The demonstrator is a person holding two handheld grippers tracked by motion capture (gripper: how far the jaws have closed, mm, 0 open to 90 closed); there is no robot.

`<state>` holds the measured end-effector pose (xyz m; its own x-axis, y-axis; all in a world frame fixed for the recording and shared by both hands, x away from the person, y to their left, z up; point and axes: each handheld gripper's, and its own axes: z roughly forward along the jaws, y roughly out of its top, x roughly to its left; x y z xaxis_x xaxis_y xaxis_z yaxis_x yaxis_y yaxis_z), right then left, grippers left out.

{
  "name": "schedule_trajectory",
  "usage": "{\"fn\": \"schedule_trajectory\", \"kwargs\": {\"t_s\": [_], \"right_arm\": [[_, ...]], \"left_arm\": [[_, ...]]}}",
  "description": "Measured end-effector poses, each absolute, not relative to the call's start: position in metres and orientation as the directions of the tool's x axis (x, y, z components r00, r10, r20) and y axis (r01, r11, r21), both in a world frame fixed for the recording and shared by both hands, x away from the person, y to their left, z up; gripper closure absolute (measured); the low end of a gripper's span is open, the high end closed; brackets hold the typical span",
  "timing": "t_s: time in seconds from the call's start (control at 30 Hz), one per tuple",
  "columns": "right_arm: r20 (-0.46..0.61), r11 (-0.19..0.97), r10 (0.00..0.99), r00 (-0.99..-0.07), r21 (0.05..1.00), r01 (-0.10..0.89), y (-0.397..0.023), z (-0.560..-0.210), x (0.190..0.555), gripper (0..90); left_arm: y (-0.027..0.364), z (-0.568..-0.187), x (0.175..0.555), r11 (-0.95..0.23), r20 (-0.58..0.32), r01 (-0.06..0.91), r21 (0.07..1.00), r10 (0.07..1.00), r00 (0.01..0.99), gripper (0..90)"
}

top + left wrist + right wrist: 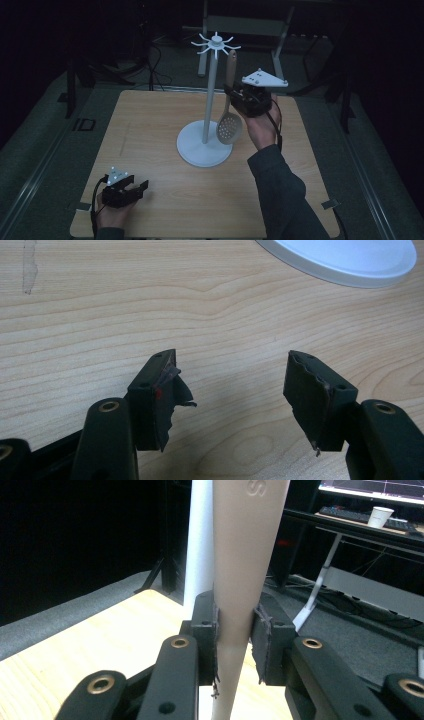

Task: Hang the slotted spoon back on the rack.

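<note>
Two hand-held grippers appear in the high view. The right hand-held gripper [239, 96] is raised above the far right part of the counter [150, 125] and clamps the handle of a slotted spoon [229, 107]. The spoon hangs upright, perforated bowl down, just beside the pole of the white hanging rack [210, 90]; the bowl sits over the right rim of the rack's round base. The handle top stands close under the spoked hook ring at the pole's top. The left hand-held gripper [142, 187] rests near the near left corner of the counter, well apart from the rack.

In the left gripper view, the left hand-held gripper [235, 390] has its jaws wide, with bare counter [100, 315] between them. The edge of the rack base [350, 265] lies ahead.

In the right gripper view, the right hand-held gripper [235, 630] presses both pads flat on the spoon handle [240, 555], with the rack pole [200, 530] directly behind.

Handling judgement: the spoon appears light, rigid and smooth, probably plastic. It can pivot in a two-pad grip, since the bowl end weighs it down. A hold on the broad flat faces of the handle, as here, resists rotation best. Leave the handle top free for the hook.
</note>
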<state>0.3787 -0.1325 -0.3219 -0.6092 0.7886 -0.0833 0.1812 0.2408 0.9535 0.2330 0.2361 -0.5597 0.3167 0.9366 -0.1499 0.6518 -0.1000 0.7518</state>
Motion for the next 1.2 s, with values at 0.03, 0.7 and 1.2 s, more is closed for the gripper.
{"fn": "schedule_trajectory", "kwargs": {"t_s": [0.03, 0.7, 1.2], "right_arm": [[-0.082, 0.241, 0.788, -0.611, 0.953, 0.182, -0.1320, -0.3219, 0.3793, 74.0], [-0.081, 0.257, 0.788, -0.610, 0.944, 0.206, -0.1231, -0.3270, 0.3872, 73.6], [-0.073, 0.244, 0.772, -0.631, 0.951, 0.189, -0.1235, -0.3278, 0.3834, 66.5]], "left_arm": [[0.2361, -0.5596, 0.2330, -0.100, -0.150, 0.652, 0.752, 0.937, 0.316, 39.0], [0.2361, -0.5594, 0.2328, -0.095, -0.152, 0.649, 0.755, 0.937, 0.314, 39.1], [0.2357, -0.5594, 0.2329, -0.098, -0.151, 0.650, 0.754, 0.937, 0.316, 39.0]]}}
